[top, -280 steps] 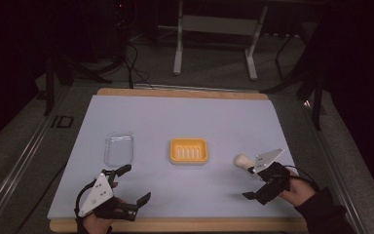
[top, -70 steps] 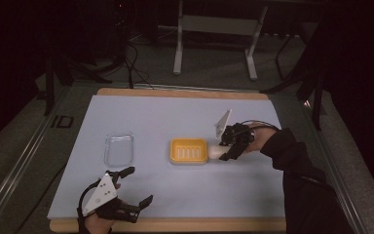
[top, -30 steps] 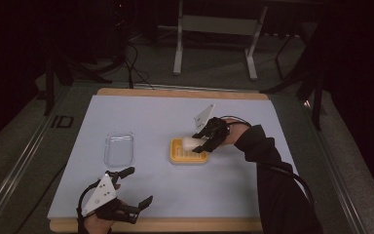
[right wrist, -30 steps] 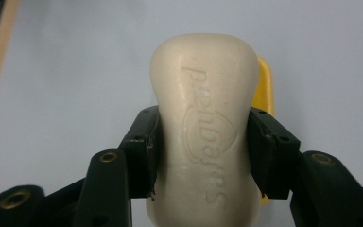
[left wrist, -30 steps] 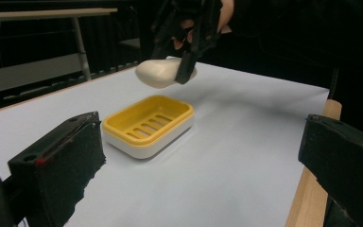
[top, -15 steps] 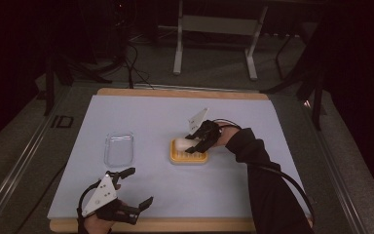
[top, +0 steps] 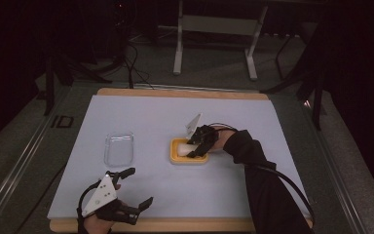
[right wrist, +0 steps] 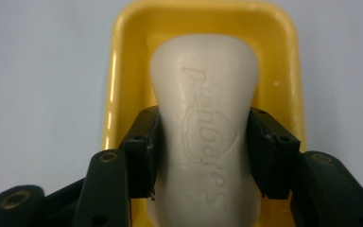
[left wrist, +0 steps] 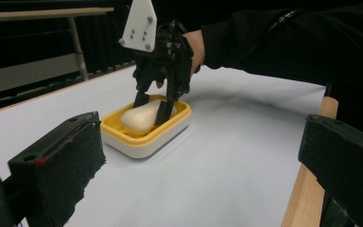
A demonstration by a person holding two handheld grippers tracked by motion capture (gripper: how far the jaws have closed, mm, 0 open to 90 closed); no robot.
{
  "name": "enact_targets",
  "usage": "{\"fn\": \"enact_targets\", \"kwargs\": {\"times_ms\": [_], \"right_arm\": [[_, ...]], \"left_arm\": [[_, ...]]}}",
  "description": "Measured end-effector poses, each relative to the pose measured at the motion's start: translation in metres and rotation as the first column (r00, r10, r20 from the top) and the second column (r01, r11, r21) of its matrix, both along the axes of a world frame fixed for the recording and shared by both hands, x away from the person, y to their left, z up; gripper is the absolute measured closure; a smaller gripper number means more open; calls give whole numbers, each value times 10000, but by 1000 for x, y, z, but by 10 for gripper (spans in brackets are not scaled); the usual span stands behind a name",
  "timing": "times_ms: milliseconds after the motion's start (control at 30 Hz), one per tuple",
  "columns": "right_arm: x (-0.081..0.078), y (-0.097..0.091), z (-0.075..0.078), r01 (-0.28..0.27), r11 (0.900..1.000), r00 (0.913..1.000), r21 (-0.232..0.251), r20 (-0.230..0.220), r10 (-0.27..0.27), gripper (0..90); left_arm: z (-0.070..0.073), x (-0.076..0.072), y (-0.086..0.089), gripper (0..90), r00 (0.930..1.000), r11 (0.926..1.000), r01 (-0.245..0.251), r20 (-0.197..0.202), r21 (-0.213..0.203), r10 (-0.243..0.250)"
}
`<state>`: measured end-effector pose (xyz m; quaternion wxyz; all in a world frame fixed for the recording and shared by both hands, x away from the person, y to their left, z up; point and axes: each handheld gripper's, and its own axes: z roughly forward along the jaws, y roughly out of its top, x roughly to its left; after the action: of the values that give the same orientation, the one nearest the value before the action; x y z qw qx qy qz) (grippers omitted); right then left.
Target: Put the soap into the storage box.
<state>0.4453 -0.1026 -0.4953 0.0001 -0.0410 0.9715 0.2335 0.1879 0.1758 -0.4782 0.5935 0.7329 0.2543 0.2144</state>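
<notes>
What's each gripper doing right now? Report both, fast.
Left gripper: open, holding nothing.
Right gripper: shut on the soap, over the yellow dish.

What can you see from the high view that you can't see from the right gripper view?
From the high view alone: the clear lid lying flat to the left of the dish, the left tongs open near the table's front edge, and the sleeve reaching in. From the right gripper view alone: raised lettering pressed into the soap bar, and the pads squeezing its narrow middle. Both share the yellow soap dish, the white soap bar inside it and the right tongs shut on the bar.
</notes>
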Motion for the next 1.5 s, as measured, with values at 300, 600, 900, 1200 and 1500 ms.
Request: {"fn": "enact_targets", "kwargs": {"times_ms": [300, 600, 900, 1200, 1500], "right_arm": [[-1, 2, 1, 102, 9999, 9999, -92, 101, -101, 480], [-5, -3, 20, 217, 9994, 9995, 257, 209, -223, 420], [-9, -14, 46, 789, 9933, 9953, 846, 501, -833, 275], [-29, -24, 57, 2011, 9702, 9739, 1353, 788, -2128, 108], [-42, -44, 64, 3575, 9037, 9141, 2358, 1100, -3903, 129]], "left_arm": [[0, 0, 0, 12, 10000, 10000, 18, -23, 37, -18], [0, 1, -1, 12, 10000, 10000, 17, -32, 36, -17], [0, 1, -1, 11, 10000, 10000, 9, -47, 39, -9], [0, 0, -1, 11, 10000, 10000, -12, -42, 4, 12], [0, 0, -1, 12, 10000, 10000, -1, -72, 72, 1]]}}
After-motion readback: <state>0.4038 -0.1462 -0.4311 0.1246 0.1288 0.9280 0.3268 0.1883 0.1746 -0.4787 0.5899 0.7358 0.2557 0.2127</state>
